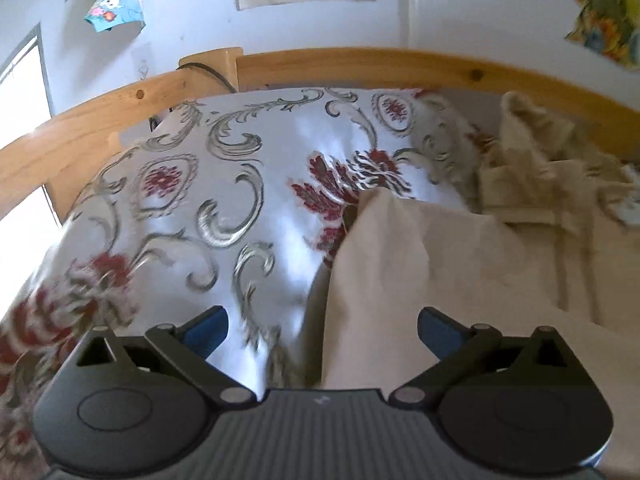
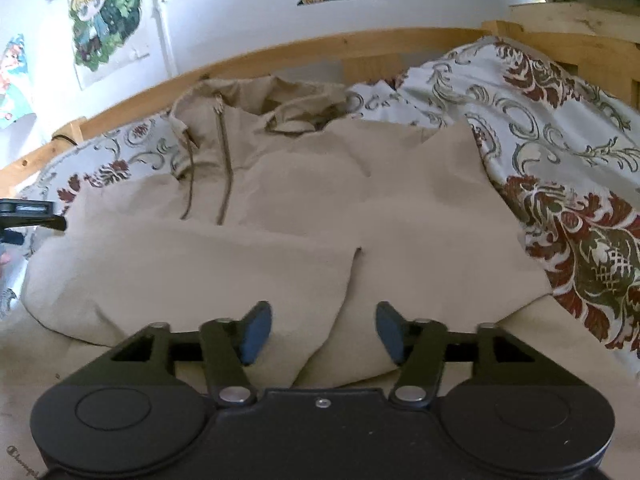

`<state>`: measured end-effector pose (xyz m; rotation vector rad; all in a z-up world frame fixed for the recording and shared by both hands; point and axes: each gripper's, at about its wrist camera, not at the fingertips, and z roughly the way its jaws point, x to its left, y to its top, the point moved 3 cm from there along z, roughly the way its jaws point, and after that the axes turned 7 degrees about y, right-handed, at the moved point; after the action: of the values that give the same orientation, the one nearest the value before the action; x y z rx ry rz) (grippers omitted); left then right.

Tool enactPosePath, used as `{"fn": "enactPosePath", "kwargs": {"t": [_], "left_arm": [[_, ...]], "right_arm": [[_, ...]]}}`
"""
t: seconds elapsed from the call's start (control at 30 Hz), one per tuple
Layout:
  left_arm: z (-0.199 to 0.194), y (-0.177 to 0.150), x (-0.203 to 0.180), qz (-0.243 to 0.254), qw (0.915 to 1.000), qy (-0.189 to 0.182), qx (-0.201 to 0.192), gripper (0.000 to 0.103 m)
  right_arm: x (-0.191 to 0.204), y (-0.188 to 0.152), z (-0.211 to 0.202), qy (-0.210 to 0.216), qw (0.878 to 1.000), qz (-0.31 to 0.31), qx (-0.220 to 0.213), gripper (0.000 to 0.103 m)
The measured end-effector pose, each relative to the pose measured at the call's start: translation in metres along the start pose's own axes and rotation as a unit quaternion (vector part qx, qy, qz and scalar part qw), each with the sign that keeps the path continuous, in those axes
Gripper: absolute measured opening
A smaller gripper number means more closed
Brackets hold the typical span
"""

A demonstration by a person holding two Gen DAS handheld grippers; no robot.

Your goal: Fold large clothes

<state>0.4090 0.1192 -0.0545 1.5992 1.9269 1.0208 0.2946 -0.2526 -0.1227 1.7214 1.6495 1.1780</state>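
Observation:
A beige hooded jacket (image 2: pixel 304 200) with a zip and drawstrings lies spread on the bed, hood toward the headboard side rail. Its sleeves are folded across the body. My right gripper (image 2: pixel 323 330) is open and empty, just above the jacket's near hem. My left gripper (image 1: pixel 322 330) is open and empty, over the jacket's left edge (image 1: pixel 400 264) where it meets the bedcover. The left gripper also shows in the right wrist view (image 2: pixel 32 214) at the far left.
A white bedcover (image 1: pixel 224 184) with red and grey floral print covers the bed and bunches up at the right (image 2: pixel 560 152). A wooden bed rail (image 2: pixel 280 52) runs along the wall behind. Posters hang on the wall.

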Motion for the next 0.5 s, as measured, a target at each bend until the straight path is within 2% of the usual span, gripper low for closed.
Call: {"fn": "enactPosePath", "kwargs": {"t": [0.07, 0.23, 0.37, 0.5], "left_arm": [[-0.023, -0.011, 0.007, 0.012, 0.9998, -0.013, 0.004, 0.102], [-0.071, -0.052, 0.013, 0.076, 0.9965, -0.035, 0.005, 0.102], [-0.106, -0.090, 0.019, 0.110, 0.9919, -0.064, 0.004, 0.102], [-0.143, -0.124, 0.021, 0.127, 0.9849, -0.118, -0.001, 0.102]], "right_arm": [[0.003, -0.001, -0.002, 0.006, 1.000, -0.006, 0.000, 0.082], [0.016, -0.003, -0.013, 0.026, 0.999, -0.031, 0.007, 0.101], [0.028, -0.002, -0.033, 0.027, 0.998, -0.055, 0.016, 0.102], [0.046, -0.002, -0.070, 0.022, 0.992, -0.123, 0.036, 0.102]]}}
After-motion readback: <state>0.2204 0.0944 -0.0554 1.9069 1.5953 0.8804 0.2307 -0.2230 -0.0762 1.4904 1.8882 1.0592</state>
